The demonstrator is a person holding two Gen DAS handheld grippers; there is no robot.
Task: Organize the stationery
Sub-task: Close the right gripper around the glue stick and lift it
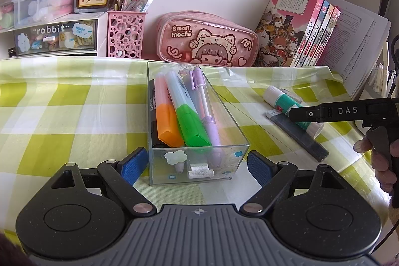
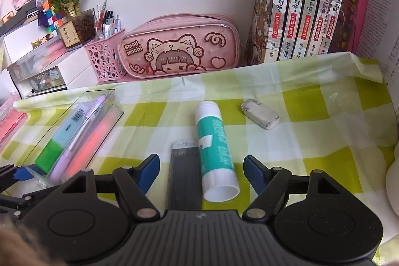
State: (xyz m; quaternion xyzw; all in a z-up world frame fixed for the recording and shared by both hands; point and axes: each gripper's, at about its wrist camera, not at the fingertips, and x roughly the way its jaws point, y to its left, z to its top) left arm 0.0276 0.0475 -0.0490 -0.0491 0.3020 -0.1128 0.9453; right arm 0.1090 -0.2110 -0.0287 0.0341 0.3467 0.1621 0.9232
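A clear plastic box [image 1: 234,141] stands on the checked tablecloth and holds an orange highlighter [image 1: 167,119], a green highlighter [image 1: 189,121] and a lilac pen [image 1: 208,114]. My left gripper [image 1: 197,165] is open, its blue pads on either side of the box's near end. My right gripper [image 2: 202,170] is open around a green and white glue stick [image 2: 215,151] and a dark flat refill case [image 2: 183,171]. A worn white eraser [image 2: 260,115] lies beyond. The box also shows in the right wrist view [image 2: 117,104].
A pink pencil case [image 1: 207,39] leans on the wall. A pink pen holder [image 1: 126,34] and white drawers [image 1: 54,36] stand at the back left. Books [image 1: 299,29] lean at the back right. The right gripper's body [image 1: 349,112] reaches in from the right.
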